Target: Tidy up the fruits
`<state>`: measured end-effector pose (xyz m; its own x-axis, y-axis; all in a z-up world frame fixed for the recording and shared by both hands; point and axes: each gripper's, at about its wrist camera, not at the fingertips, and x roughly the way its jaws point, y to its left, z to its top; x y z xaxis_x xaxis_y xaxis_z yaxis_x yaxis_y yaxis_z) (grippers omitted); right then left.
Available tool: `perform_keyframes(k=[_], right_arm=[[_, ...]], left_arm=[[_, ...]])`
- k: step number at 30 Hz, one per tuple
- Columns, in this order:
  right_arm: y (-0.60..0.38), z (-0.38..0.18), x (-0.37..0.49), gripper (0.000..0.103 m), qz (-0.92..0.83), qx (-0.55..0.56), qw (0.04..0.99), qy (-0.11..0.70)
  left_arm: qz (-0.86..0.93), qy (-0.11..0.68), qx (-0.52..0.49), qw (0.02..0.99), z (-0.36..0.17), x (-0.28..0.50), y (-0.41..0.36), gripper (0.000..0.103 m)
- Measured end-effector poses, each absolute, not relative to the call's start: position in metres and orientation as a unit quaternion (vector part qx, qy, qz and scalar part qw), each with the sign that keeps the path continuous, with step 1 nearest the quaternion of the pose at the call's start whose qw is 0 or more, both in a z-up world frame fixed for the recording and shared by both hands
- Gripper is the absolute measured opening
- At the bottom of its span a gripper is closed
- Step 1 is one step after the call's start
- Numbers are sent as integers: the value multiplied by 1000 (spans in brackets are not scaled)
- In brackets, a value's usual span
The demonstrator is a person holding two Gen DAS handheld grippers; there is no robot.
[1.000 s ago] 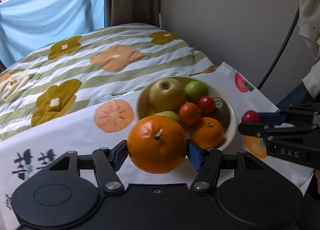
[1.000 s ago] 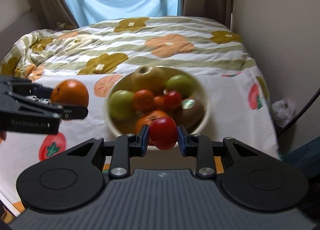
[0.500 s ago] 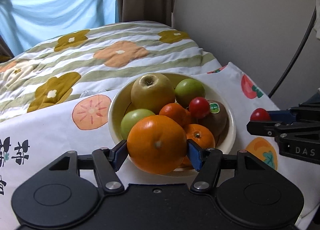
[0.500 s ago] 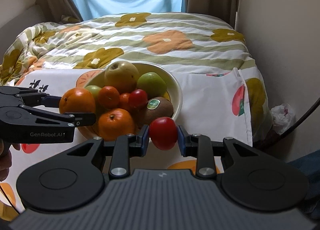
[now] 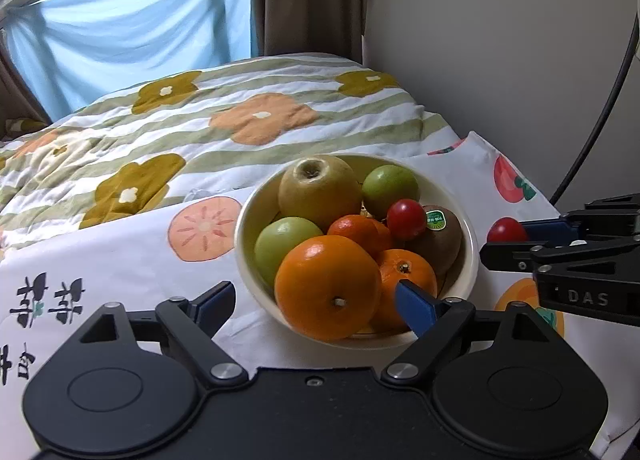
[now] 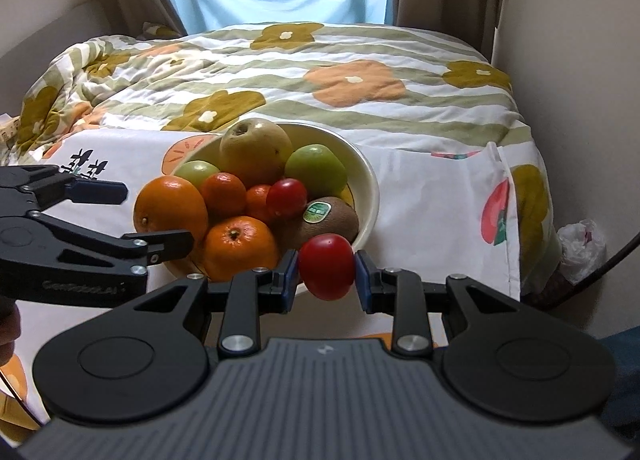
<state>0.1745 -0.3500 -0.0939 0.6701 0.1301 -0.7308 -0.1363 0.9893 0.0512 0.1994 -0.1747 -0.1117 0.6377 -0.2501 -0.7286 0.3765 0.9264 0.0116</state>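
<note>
A cream bowl point(image 5: 471, 256) point(image 6: 370, 184) on the printed cloth holds a pear, green apples, small oranges, a cherry tomato and a kiwi. A large orange point(image 5: 327, 287) point(image 6: 171, 207) rests on the bowl's near rim among the fruit. My left gripper point(image 5: 316, 302) point(image 6: 138, 216) is open, its fingers spread on either side of the orange, apart from it. My right gripper point(image 6: 326, 272) is shut on a red tomato point(image 6: 327, 266) point(image 5: 507, 230), held just right of the bowl.
A white cloth with fruit prints point(image 5: 120, 272) covers the table. Behind it lies a bed with a flowered quilt point(image 6: 320, 72). A wall stands at the right, with a black cable point(image 5: 596, 124) and a plastic bag point(image 6: 580, 248) on the floor.
My left gripper set the large orange into the bowl and opened. The right gripper still holds the tomato beside the bowl.
</note>
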Motion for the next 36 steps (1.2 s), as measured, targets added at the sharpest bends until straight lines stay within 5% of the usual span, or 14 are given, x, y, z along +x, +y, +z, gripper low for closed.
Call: perform_keyframes(k=[20, 29, 36], right_arm=[[-343, -107, 191, 45, 140, -7, 915, 377], [-355, -104, 183, 79, 143, -5, 920, 365], [-357, -83, 170, 79, 131, 1, 925, 356]], left_arm=[[-84, 393, 46, 914, -96, 163, -143, 90], [-62, 393, 38, 917, -89, 150, -145, 90], [-59, 370, 35, 926, -67, 136, -138, 90]])
